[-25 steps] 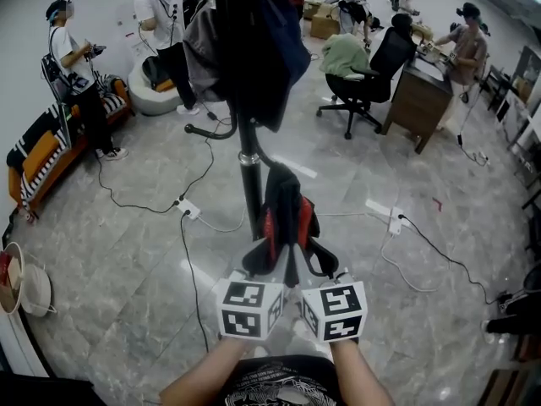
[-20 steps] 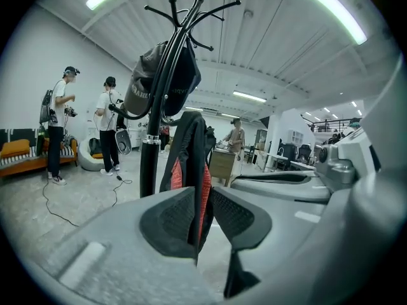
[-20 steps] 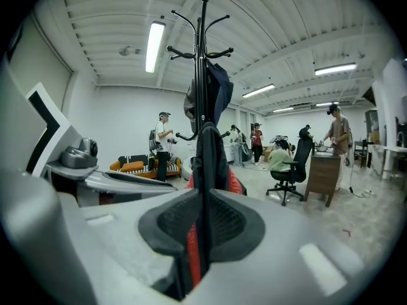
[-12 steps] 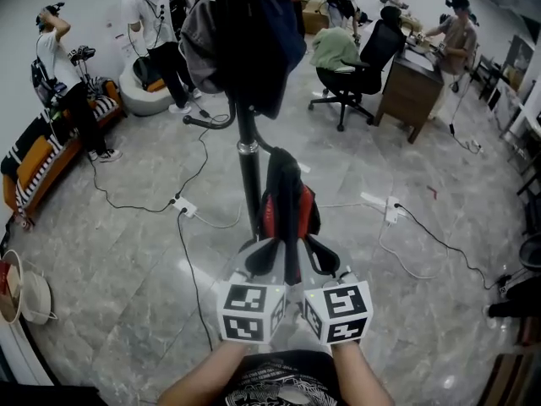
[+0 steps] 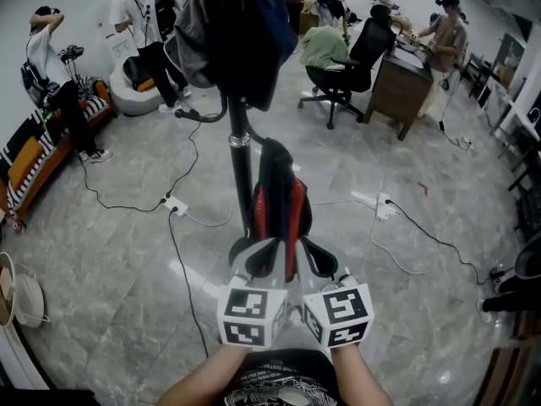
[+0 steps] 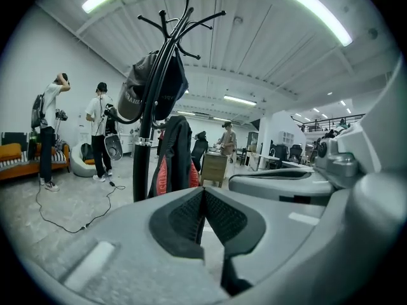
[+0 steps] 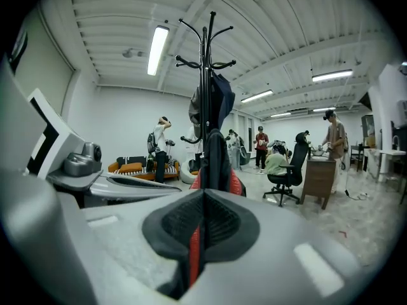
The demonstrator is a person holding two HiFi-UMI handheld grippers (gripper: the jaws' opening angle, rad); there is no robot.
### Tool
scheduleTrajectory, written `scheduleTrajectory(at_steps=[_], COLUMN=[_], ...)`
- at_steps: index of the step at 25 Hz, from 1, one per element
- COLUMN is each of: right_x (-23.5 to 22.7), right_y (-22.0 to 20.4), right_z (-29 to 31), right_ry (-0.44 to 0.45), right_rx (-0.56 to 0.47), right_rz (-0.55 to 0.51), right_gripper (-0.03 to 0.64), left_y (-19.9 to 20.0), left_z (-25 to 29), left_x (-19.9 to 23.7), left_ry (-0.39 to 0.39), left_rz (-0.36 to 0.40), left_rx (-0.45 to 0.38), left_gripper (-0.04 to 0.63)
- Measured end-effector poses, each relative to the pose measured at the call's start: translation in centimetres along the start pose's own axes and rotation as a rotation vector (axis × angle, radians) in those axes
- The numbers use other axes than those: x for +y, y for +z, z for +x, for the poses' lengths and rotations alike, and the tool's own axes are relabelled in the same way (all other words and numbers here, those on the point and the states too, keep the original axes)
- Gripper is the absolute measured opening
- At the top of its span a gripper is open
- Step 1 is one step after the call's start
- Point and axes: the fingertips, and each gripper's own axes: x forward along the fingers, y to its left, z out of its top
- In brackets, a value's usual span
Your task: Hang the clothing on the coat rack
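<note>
Your right gripper has just closed, and its jaws are pinched on a red strip of the one black-and-red jacket. Your left gripper has also just closed. Its pads are pressed together, but you cannot tell whether cloth is caught there.

The jacket hangs upright just in front of the pole of the single coat rack, and its lower edge comes down between your two grippers. At least two dark garments already crowd the top of the rack.

The grey floor lies open on both sides of the pole. It is crossed by loose cables and by two white power strips, one on the left and one on the right.

One striped sofa lines the left wall. One office chair and one wooden worktop stand well apart from you beyond the rack, on the right. At least five people stand or sit farther back.
</note>
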Motion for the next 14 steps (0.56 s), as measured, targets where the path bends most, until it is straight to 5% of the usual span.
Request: scheduleTrajectory(at_steps=[14], right_x=[-0.12], right_y=[0.10], right_z=[-0.81], right_ry=[0.011], right_rx=[0.014], right_rz=[-0.020], right_gripper=[0.000], left_y=[0.29], left_z=[-0.65], left_x=[-0.40], left_ry=[0.014], left_rz=[0.001], left_rx=[-0.012], left_gripper=[0.005])
